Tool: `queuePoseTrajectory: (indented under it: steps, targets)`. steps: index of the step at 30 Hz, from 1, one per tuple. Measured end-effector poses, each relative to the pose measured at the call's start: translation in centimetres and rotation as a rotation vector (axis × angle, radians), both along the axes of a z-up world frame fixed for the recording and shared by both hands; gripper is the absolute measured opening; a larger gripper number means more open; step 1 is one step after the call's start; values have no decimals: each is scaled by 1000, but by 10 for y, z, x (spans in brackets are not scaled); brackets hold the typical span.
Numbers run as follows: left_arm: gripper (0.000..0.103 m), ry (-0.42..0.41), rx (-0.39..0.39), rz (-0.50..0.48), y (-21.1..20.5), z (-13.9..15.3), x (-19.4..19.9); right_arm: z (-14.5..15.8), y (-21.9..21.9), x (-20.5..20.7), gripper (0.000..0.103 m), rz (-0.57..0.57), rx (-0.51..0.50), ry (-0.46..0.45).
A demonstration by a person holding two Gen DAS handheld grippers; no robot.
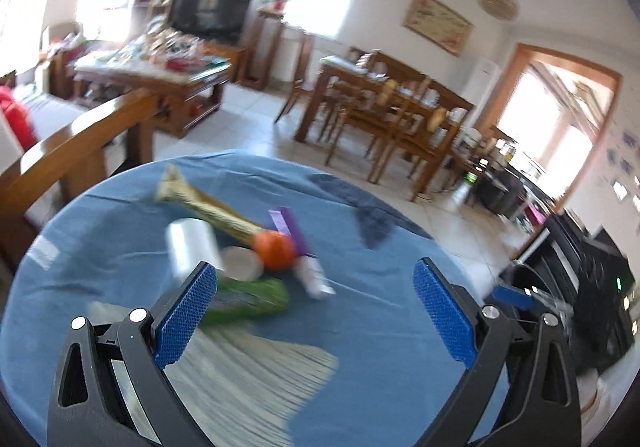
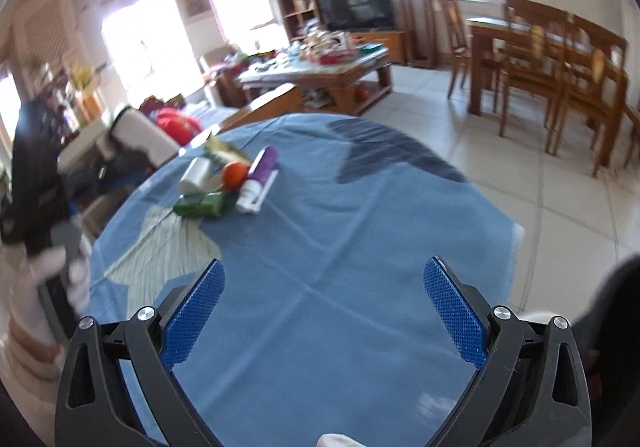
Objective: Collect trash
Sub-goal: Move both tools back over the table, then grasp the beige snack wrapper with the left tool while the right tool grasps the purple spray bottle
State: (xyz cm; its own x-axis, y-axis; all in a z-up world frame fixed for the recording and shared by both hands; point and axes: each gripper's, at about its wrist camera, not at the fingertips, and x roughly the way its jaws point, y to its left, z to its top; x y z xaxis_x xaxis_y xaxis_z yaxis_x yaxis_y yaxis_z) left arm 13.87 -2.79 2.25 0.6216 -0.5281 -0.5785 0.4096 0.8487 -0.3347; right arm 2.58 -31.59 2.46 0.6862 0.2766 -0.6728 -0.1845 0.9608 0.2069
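A heap of trash lies on a round table with a blue cloth. It holds an orange, a gold wrapper, a white cup, a green packet and a purple and white tube. A pale woven fan lies nearer. My left gripper hangs open just short of the heap, left pad beside the green packet. My right gripper is open over bare cloth, well short of the heap.
A wooden bench stands left of the table, a cluttered coffee table beyond. Dining table and chairs stand on tiled floor to the right. A gloved hand holding the other device shows at the left of the right wrist view.
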Motion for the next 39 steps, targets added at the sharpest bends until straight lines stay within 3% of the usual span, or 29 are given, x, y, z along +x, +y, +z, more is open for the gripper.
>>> queuePoseTrajectory:
  steps: [4, 10, 12, 14, 23, 31, 32, 34, 35, 37, 39]
  targets:
    - [98, 124, 13, 81, 19, -9, 51, -7, 30, 26, 98, 80, -40, 16]
    - [98, 244, 78, 117, 25, -31, 94, -14, 79, 71, 97, 177, -146, 2]
    - [98, 264, 87, 124, 26, -36, 106, -17, 79, 83, 93, 188, -154, 22]
    - [98, 271, 101, 130, 25, -39, 112, -23, 84, 98, 81, 194, -155, 49]
    - [98, 323, 135, 118, 18, -59, 132, -49, 94, 142, 75, 210, -159, 115]
    - [96, 320, 37, 110, 21, -61, 135, -65, 102, 165, 62, 206, -178, 136]
    - [90, 313, 50, 109, 19, -60, 134, -66, 102, 166, 60, 204, -182, 127]
    - [59, 291, 76, 105, 17, -60, 131, -66, 103, 167, 55, 204, -189, 118]
    - [39, 297, 67, 99, 17, -61, 131, -67, 102, 166, 46, 204, -192, 112]
    - [32, 294, 46, 92, 17, -62, 130, -68, 102, 166, 32, 203, -217, 99]
    - [23, 284, 31, 84, 19, -64, 129, -69, 99, 167, 30, 202, -209, 96]
